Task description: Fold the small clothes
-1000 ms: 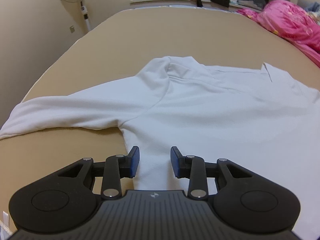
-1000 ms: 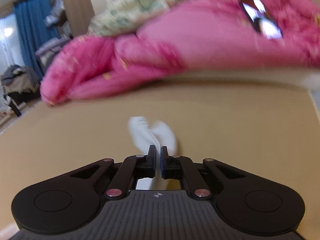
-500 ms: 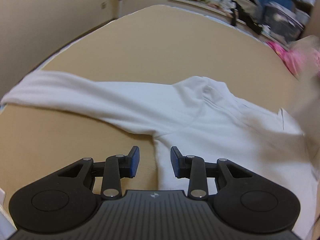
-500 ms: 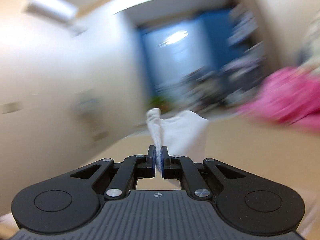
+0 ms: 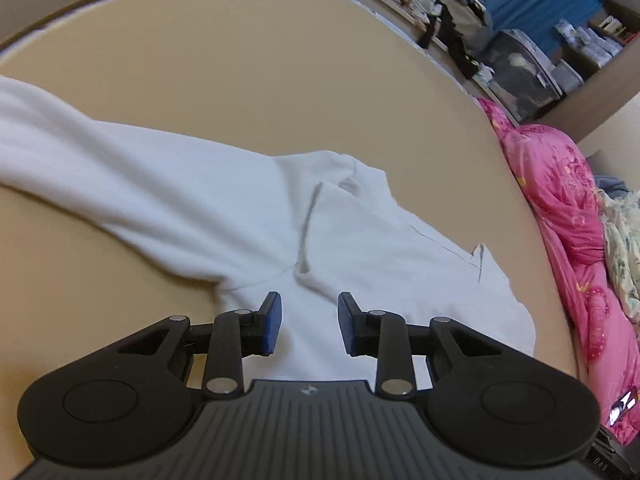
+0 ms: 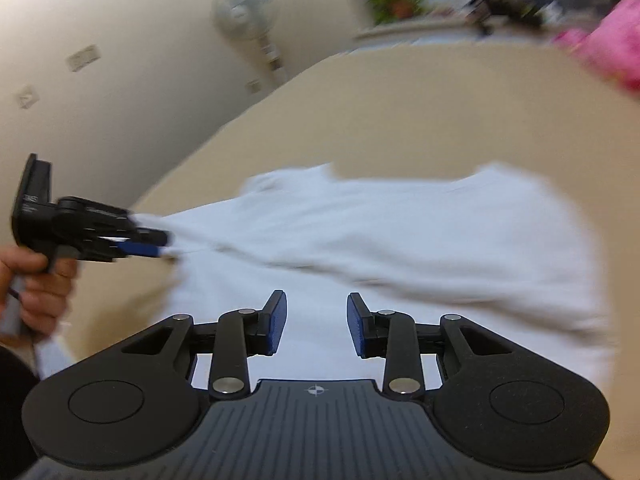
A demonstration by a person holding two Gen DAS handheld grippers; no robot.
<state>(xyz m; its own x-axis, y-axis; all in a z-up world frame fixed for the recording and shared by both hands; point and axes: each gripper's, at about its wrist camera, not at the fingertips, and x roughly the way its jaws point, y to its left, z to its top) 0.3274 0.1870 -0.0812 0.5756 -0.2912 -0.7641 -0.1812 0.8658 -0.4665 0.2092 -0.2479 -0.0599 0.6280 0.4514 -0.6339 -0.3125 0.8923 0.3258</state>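
The white long-sleeved cotton shirt (image 5: 248,216) lies flat on the tan bed (image 5: 240,60) beneath both grippers. The right gripper (image 6: 316,322), jaws just opened, has released the cloth. The left gripper (image 5: 309,322), angled downward, hangs parted and empty.

Both grippers, left (image 5: 309,328) and right (image 6: 316,328), are matte black with blue-padded jaws, silver screws and ribbed bases.

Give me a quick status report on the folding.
Right tongs just opened, empty. Left tongs open, over the white long-sleeved cotton shirt spread on the tan bed. Nothing in the way.
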